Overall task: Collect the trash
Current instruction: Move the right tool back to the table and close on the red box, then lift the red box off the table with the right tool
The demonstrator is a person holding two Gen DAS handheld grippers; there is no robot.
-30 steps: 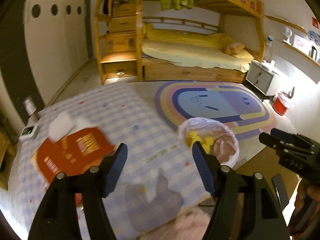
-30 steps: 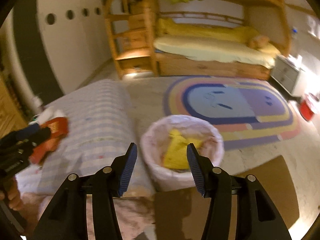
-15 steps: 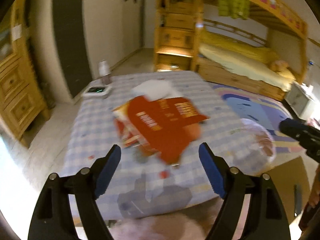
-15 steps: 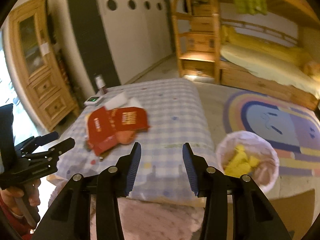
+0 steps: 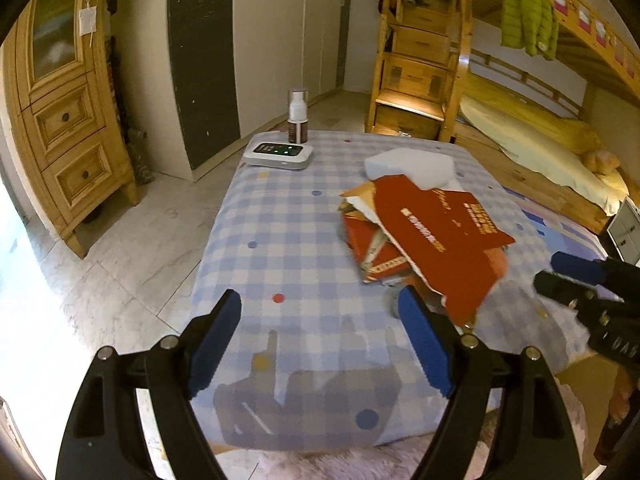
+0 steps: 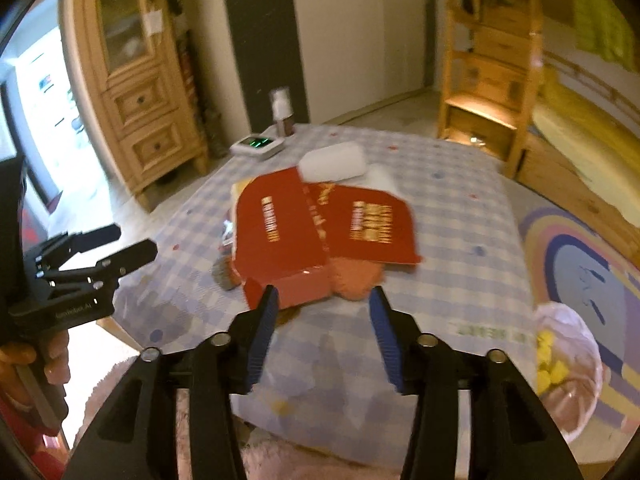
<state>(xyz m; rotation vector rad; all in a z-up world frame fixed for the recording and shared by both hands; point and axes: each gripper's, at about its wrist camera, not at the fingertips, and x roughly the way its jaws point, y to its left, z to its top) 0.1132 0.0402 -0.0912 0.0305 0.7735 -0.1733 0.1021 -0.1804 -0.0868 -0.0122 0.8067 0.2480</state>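
A pile of torn red cardboard boxes [image 5: 432,236] [image 6: 280,240] lies on the checked tablecloth [image 5: 288,240], with a white foam piece [image 5: 408,164] [image 6: 332,164] behind it and an orange lump [image 6: 356,280] under its near edge. My left gripper [image 5: 320,308] is open and empty, low over the cloth, its right fingertip close to the pile's near corner. My right gripper [image 6: 324,300] hangs just short of the red box; its jaws are opening with nothing between them. Each gripper shows in the other's view: the right gripper [image 5: 580,284] and the left gripper [image 6: 96,256].
A white device with green lights [image 5: 280,154] and a spray bottle [image 5: 298,118] stand at the table's far left corner. A bin lined with a pink bag [image 6: 568,364] holding yellow scraps stands on the floor right of the table. Behind stand a wooden cabinet [image 5: 64,120] and a bunk bed [image 5: 520,120].
Both views have swung left, from the bin and rug to the table. The red boxes now sit close ahead of both grippers. The left jaws have spread wider.
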